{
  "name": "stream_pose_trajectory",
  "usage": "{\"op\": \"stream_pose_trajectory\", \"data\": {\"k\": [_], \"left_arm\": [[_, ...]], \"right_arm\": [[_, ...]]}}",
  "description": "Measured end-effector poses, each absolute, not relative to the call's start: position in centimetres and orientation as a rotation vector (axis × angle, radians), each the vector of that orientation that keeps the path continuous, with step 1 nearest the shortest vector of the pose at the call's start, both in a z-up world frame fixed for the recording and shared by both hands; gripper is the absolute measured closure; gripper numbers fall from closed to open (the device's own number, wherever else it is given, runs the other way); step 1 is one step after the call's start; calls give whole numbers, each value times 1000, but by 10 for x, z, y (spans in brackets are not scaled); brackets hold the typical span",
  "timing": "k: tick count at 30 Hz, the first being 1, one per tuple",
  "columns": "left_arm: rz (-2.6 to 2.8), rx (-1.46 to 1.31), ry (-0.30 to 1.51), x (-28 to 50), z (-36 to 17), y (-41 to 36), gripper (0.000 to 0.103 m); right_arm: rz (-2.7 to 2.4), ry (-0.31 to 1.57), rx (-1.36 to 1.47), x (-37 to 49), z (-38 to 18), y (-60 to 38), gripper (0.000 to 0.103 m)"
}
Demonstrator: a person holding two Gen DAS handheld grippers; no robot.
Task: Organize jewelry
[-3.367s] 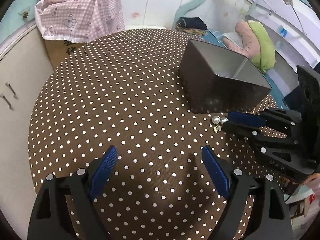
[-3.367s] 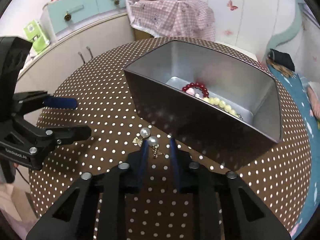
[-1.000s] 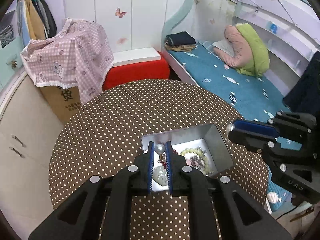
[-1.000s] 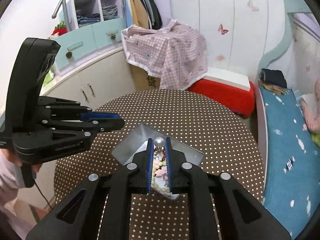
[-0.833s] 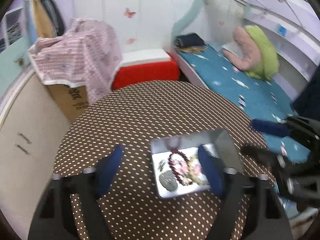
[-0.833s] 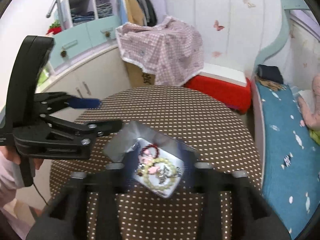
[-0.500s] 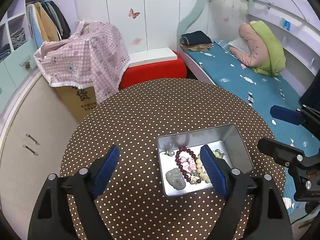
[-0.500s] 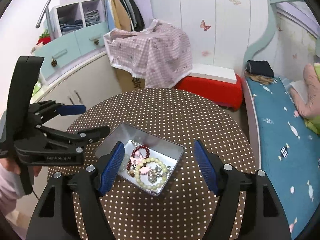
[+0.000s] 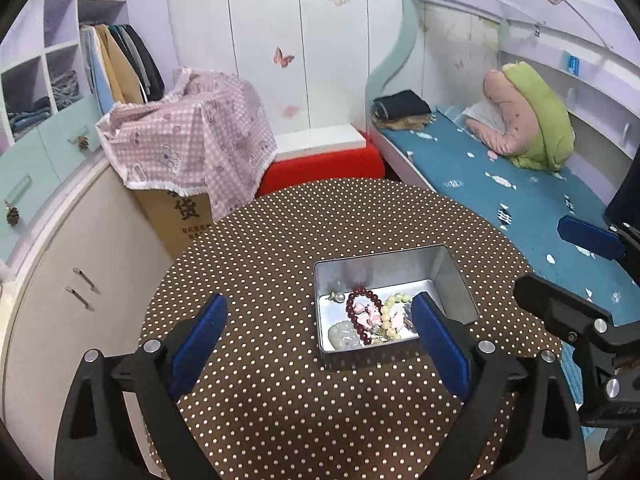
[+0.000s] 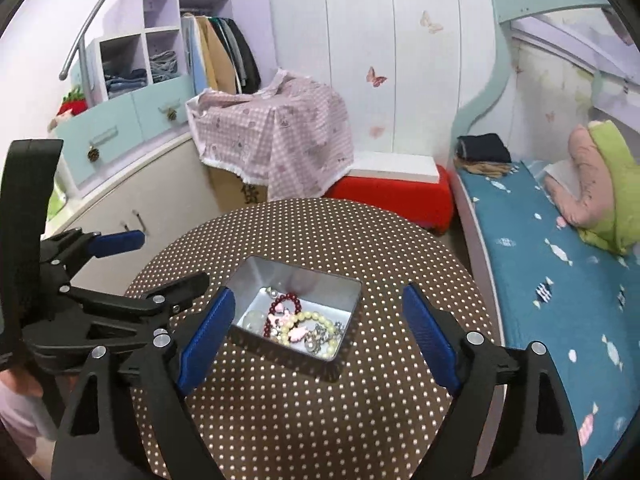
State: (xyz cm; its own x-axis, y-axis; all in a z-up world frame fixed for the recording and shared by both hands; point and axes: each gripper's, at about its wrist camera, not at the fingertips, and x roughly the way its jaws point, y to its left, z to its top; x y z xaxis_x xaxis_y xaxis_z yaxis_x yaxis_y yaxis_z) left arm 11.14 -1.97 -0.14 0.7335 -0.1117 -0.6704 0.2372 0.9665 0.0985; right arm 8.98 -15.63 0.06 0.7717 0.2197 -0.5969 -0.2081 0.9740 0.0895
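A silver metal tin (image 9: 456, 276) sits open on a round table covered in a brown cloth with white dots (image 9: 280, 248), and the jewelry lies inside it on the tin's floor. A dark red bead bracelet (image 9: 354, 308) curls near the middle, with a pale yellow-green bead bracelet (image 9: 386, 316) just beside it, some pink pieces (image 9: 370, 314) between them, a pale jade-like pendant (image 9: 342, 334) toward the near corner, and a small pearl earring (image 9: 339, 297) toward the back. The left gripper (image 9: 320, 340) hangs above the table with its blue-padded jaws spread wide and nothing between them. The right gripper (image 10: 316, 332) is likewise held above the tin, jaws wide apart and holding nothing. Both stand clear of the tin. Behind the table are a box draped in pink checked cloth (image 9: 192, 140) and a bed with a blue cover (image 9: 500, 188).
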Motion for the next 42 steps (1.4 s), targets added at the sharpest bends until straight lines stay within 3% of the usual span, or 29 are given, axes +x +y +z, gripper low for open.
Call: {"op": "stream_pose_trajectory", "data": {"k": [18, 42], "left_arm": [[-207, 125, 746, 48, 8, -4, 12], [-196, 137, 716, 34, 18, -2, 12]], "right_arm": [[242, 659, 14, 35, 10, -144, 19], [254, 645, 8, 25, 20, -146, 19]]}}
